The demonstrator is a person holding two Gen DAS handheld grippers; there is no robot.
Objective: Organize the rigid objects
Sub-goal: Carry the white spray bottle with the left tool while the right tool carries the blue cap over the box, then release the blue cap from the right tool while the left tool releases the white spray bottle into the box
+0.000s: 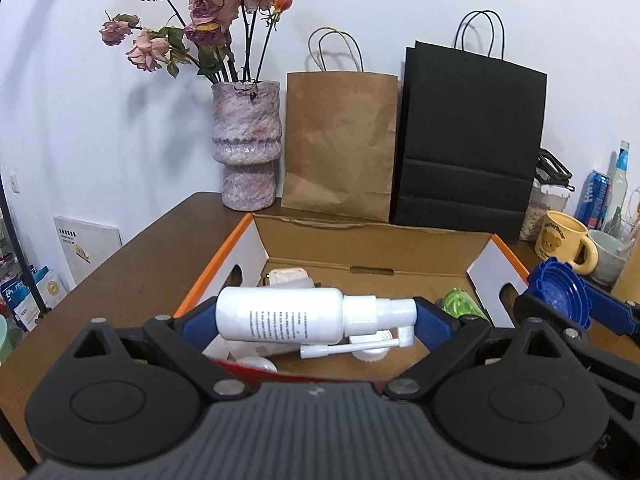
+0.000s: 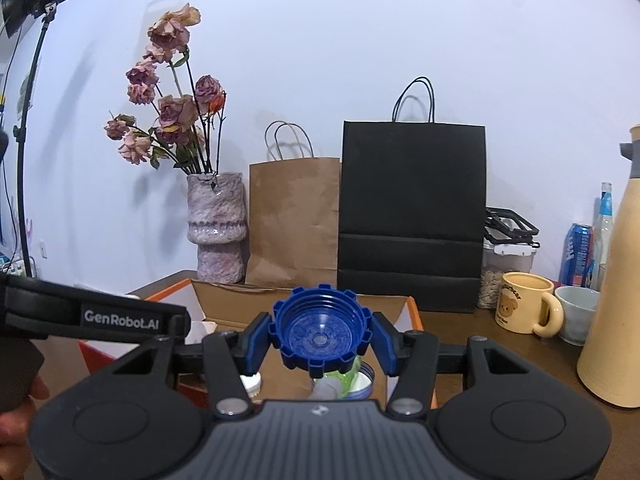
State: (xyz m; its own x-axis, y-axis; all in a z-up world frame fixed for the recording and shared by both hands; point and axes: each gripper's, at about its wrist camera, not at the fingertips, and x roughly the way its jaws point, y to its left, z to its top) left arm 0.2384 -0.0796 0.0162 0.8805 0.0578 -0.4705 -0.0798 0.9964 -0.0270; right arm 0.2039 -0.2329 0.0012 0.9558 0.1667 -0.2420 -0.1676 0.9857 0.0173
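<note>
the brown surface carries everything here, with a black bag and a brown bag standing against the far wall and a vase of dried roses to their left. nearer sits an open cardboard box with orange edges, already holding a few white containers and something green at its right side. a yellow mug and a pale cup stand to the right of the box, with a tall cream jug nearer still.

the left hand-held gripper is clamped on a white spray bottle, held lying sideways, end to end between the pads, above the near part of the box. the right hand-held gripper is closed on a blue cap with a notched rim, its hollow side facing the camera, held over the box's right half.

both things look ready to go into the box. the bottle seems the riskier one: it is pinched by its base and its nozzle tip, so a small twist could let it pivot or pop out, and its thin spray tube could snag on the box wall. the cap is gripped on its ridges, so a slip there would drop it onto the items below or bounce it out. the two hand-held grippers are near each other and could bump.
</note>
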